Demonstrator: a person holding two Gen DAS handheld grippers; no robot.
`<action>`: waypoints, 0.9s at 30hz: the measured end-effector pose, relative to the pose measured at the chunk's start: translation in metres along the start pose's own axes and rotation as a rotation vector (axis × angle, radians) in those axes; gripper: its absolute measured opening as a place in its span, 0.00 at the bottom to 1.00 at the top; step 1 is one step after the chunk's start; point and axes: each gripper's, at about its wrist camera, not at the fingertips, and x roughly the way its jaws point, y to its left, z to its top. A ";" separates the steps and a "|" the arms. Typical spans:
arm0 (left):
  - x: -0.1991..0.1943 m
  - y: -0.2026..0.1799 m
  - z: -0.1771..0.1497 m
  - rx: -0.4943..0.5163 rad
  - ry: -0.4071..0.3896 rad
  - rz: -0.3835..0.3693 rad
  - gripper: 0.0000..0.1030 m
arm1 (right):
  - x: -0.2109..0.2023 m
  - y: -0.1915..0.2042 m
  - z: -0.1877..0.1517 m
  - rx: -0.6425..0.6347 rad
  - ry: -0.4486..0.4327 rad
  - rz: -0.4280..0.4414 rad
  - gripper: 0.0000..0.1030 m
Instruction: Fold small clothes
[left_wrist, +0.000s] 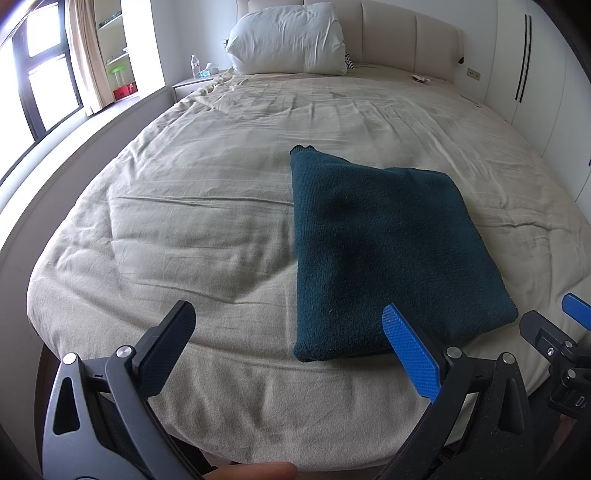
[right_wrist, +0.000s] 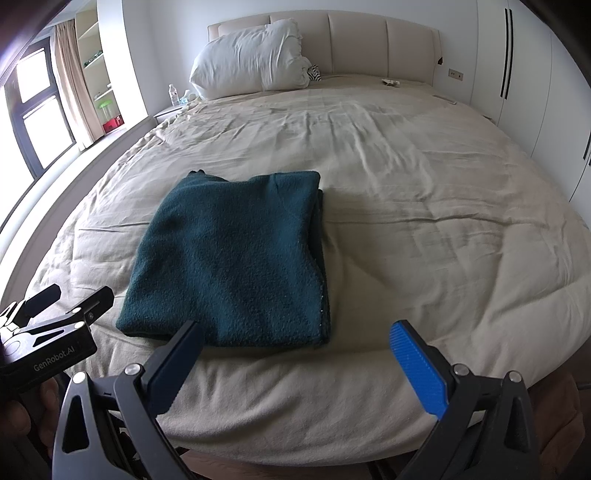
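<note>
The dark teal garment (left_wrist: 391, 254) is a thick, nubby fleece or knit, folded into a compact, roughly rectangular stack. Its layered edges show along the right side in the right wrist view, where several plies sit one over another. One far corner (right_wrist: 195, 173) pokes out slightly from the outline. It lies flat on the bed (left_wrist: 184, 229), near the foot edge, on a beige cover that is soft, matte and creased with shallow wrinkles.

My left gripper (left_wrist: 291, 343) stands spread wide, holding nothing. One finger carries a black ribbed pad (left_wrist: 170, 347), the other a blue ribbed pad (left_wrist: 412, 354). The garment's near edge sits just beyond the blue pad, which overlaps the cloth's near corner in the left wrist view; I cannot tell whether it touches.

My right gripper (right_wrist: 299, 365) is likewise spread wide and holds nothing, with the same black and blue pads. The garment lies ahead and to the left of it; its black pad overlaps the near hem in view, contact uncertain.

At the head of the bed, a white, puffy, rumpled pillow (right_wrist: 251, 55) leans against a padded, panelled headboard (right_wrist: 369, 44). A clear plastic bottle (left_wrist: 195, 66) stands on the bedside table.
</note>
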 end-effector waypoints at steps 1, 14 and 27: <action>0.000 0.000 0.000 0.000 0.000 0.000 1.00 | 0.000 0.000 0.001 0.000 0.000 0.000 1.00; 0.000 0.000 -0.001 0.000 0.000 -0.001 1.00 | 0.000 -0.002 0.002 0.000 0.000 0.002 1.00; 0.000 0.001 0.000 0.001 0.002 -0.002 1.00 | 0.000 -0.002 0.003 0.000 0.002 0.004 1.00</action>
